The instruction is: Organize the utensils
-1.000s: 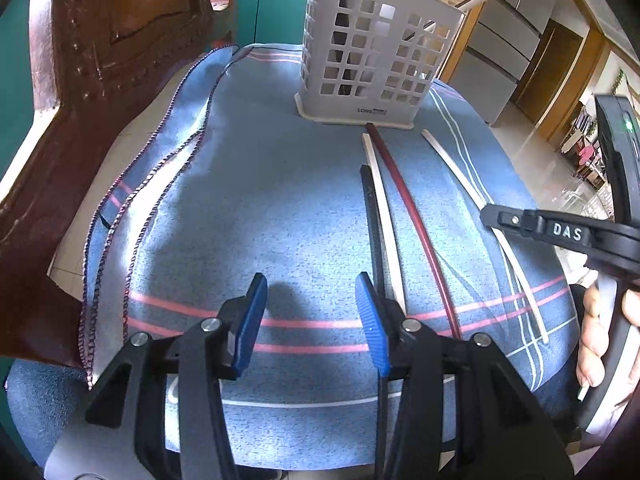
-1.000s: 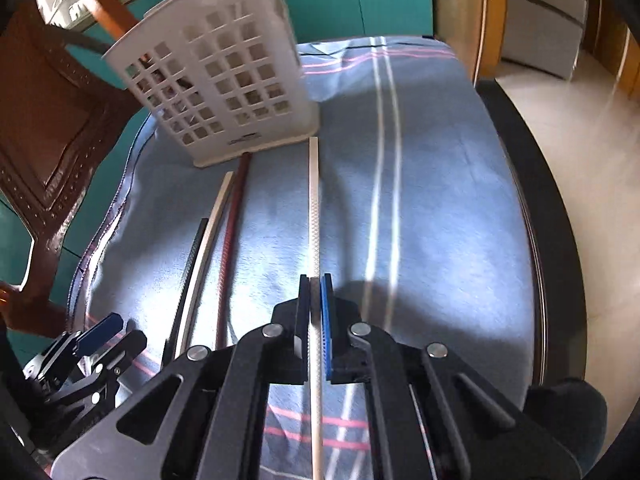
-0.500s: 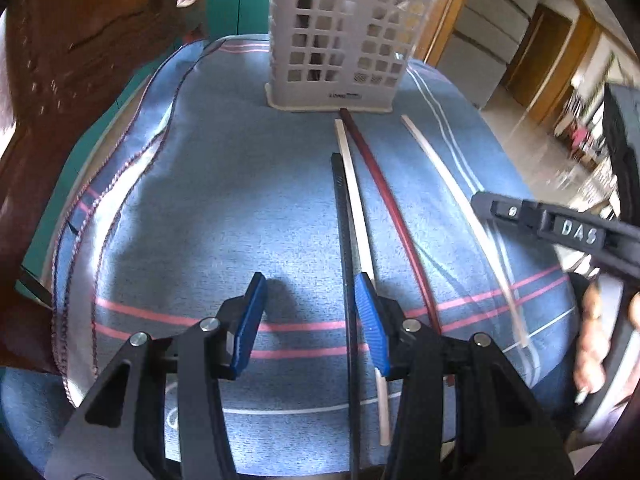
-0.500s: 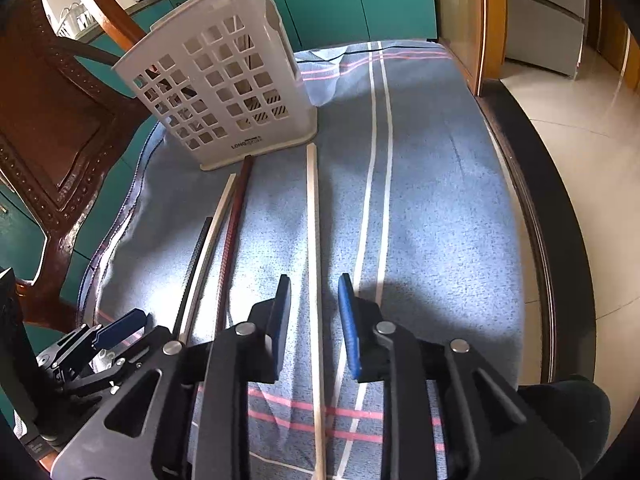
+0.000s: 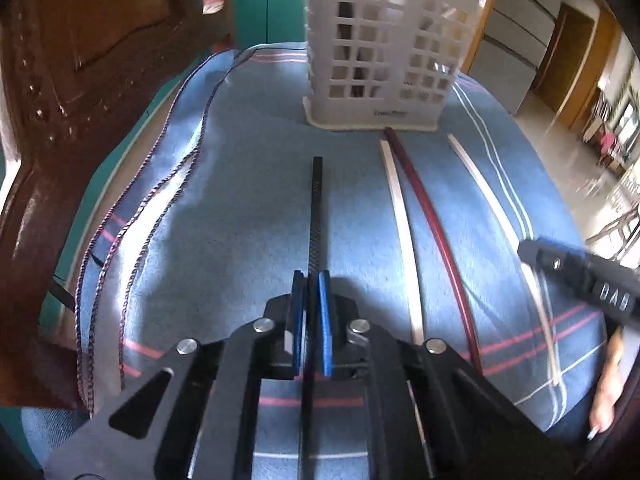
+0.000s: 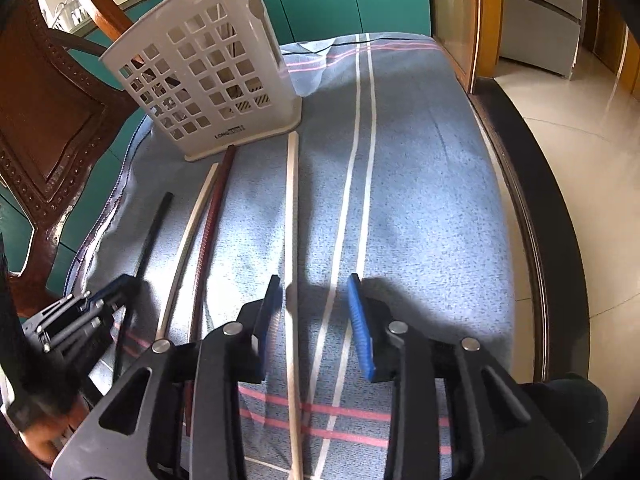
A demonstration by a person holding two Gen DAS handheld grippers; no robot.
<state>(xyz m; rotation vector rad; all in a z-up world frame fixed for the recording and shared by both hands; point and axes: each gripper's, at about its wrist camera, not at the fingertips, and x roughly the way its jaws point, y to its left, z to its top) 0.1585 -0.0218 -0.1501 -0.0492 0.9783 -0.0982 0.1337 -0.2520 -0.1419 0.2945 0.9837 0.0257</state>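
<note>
The black chopstick [image 5: 317,216] is pinched between the closed jaws of the left gripper [image 5: 311,300], pointing at the white basket [image 5: 384,48] by the bench's far edge. The right gripper [image 6: 314,312] stands open over the pale chopstick [image 6: 291,216] on the blue cloth [image 6: 420,184].

Left claw [image 5: 311,280] clamped the black chopstick [image 5: 317,208]; right claw [image 6: 314,292] let go (wide now).

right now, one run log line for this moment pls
left gripper: shut on black chopstick | right gripper: open over cream chopstick | red chopstick: on cloth | basket: upright
</note>
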